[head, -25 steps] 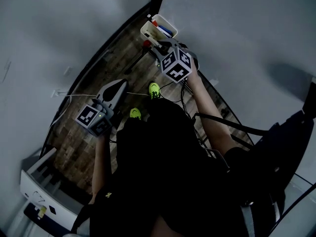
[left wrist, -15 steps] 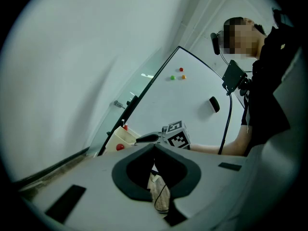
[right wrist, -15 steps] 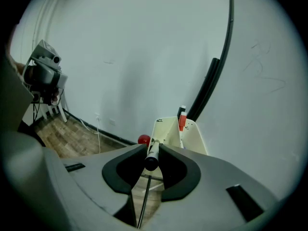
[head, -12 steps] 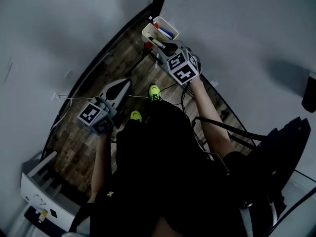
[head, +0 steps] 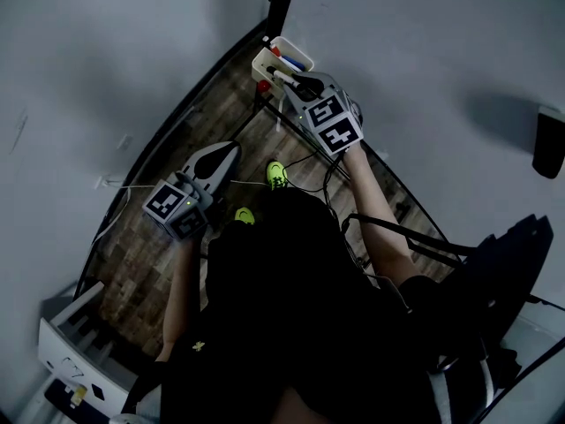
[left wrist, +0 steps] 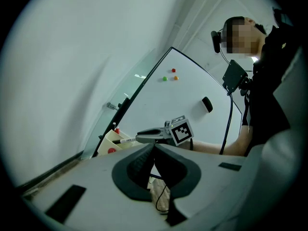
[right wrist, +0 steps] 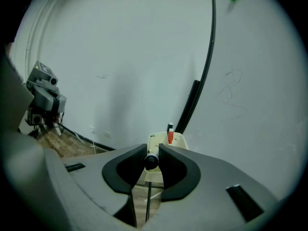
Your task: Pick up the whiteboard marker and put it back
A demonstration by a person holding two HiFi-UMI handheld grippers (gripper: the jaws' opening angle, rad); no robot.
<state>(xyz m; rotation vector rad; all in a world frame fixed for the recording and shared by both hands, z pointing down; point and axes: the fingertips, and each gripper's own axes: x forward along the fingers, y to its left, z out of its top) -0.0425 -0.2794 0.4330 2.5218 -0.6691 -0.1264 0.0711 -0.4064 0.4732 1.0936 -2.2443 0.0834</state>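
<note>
My right gripper [head: 291, 81] is shut on a whiteboard marker [head: 281, 76] with a white barrel, whose black end [right wrist: 151, 161] shows between the pads. Its jaws have just been closing on the marker. The marker's tip points at a small white bin [head: 267, 56] mounted by the whiteboard's black frame, with red and blue markers standing in it. From the left gripper view, the right gripper [left wrist: 142, 137] holds the marker [left wrist: 124, 140] level, just over the bin [left wrist: 109, 141]. My left gripper [head: 228, 152] hangs lower at the left, shut and empty [left wrist: 153, 149].
The whiteboard [left wrist: 192, 105] carries a black eraser [left wrist: 207, 104] and small coloured magnets [left wrist: 165, 79]. Wooden floor [head: 159, 246] with cables lies below. A camera device on a stand [right wrist: 43, 97] is at the left by the wall.
My right gripper has risen with the marker, and its tip now lies closer over the bin. The left gripper has hardly moved.
</note>
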